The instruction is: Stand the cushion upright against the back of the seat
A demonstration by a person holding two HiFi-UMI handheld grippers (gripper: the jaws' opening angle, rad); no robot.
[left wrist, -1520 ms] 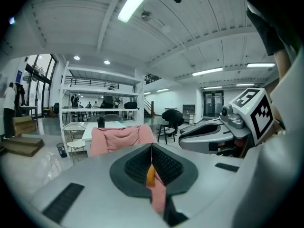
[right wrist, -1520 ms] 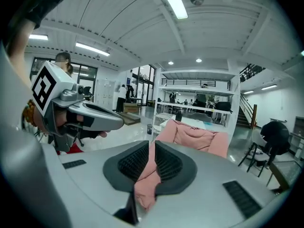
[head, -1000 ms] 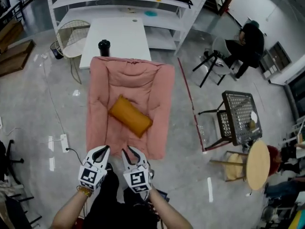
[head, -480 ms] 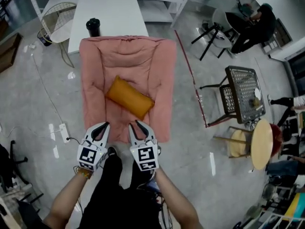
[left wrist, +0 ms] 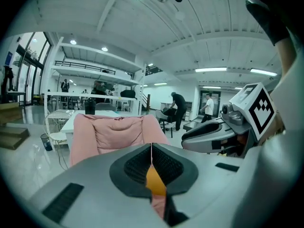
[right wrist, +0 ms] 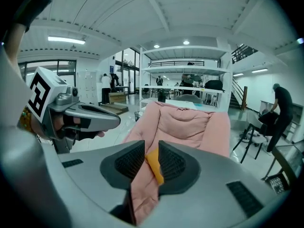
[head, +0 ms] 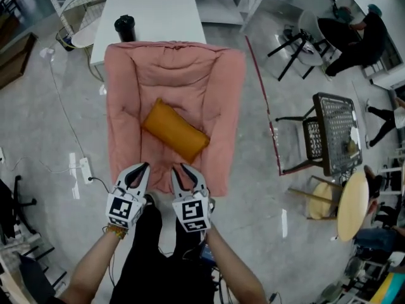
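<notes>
At the pink armchair's [head: 126, 75] front edge my left tongs [head: 138, 171] are closed, my right tongs [head: 185, 171] narrowly parted, both empty — aimed at the orange cushion [head: 174, 130] lying flat mid-seat, probably to grasp it.

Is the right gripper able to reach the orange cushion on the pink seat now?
Probably yes: the right gripper sits at the front edge of the seat, and nothing lies between it and the cushion.

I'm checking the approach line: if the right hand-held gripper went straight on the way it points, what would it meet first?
Probably the front edge of the pink seat, just ahead of the right hand-held gripper; the orange cushion lies farther along that line. Depth is unclear.
</notes>
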